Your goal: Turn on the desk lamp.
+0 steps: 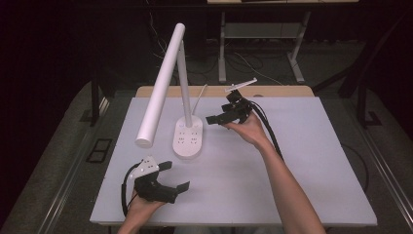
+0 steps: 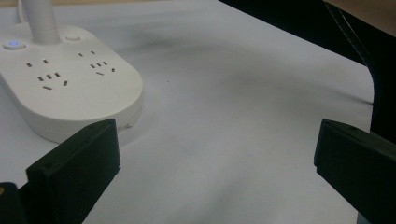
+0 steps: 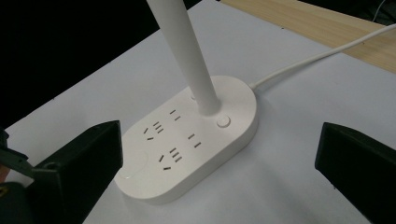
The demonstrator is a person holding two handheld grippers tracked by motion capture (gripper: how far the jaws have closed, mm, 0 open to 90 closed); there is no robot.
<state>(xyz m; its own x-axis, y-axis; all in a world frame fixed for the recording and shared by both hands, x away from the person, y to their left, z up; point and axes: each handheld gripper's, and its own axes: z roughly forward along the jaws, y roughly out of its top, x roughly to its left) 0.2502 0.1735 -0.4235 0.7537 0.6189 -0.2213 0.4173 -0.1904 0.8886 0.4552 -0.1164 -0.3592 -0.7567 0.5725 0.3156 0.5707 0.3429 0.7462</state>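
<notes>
A white desk lamp stands left of centre on the white table (image 1: pixel 302 170). Its oval base (image 1: pixel 188 137) carries several sockets, a thin stem (image 1: pixel 184 83) rises from it, and a long tube head (image 1: pixel 160 80) slants forward. My left gripper (image 1: pixel 175 176) is held near the front edge, open and empty, below the base. In the left gripper view the base (image 2: pixel 70 88) lies ahead to the left with a blue-lit button (image 2: pixel 12 44). My right gripper (image 1: pixel 223 108) hovers just right of the base, open and empty. In the right gripper view the base (image 3: pixel 187 140) and stem (image 3: pixel 184 51) lie between the wide jaws.
The lamp's white cable (image 3: pixel 317 56) runs from the base across a wooden strip (image 1: pixel 272 91) at the table's back edge. A round button (image 3: pixel 223 121) sits beside the stem. Black cables trail from my right gripper along the forearm. Dark floor and desk legs lie beyond.
</notes>
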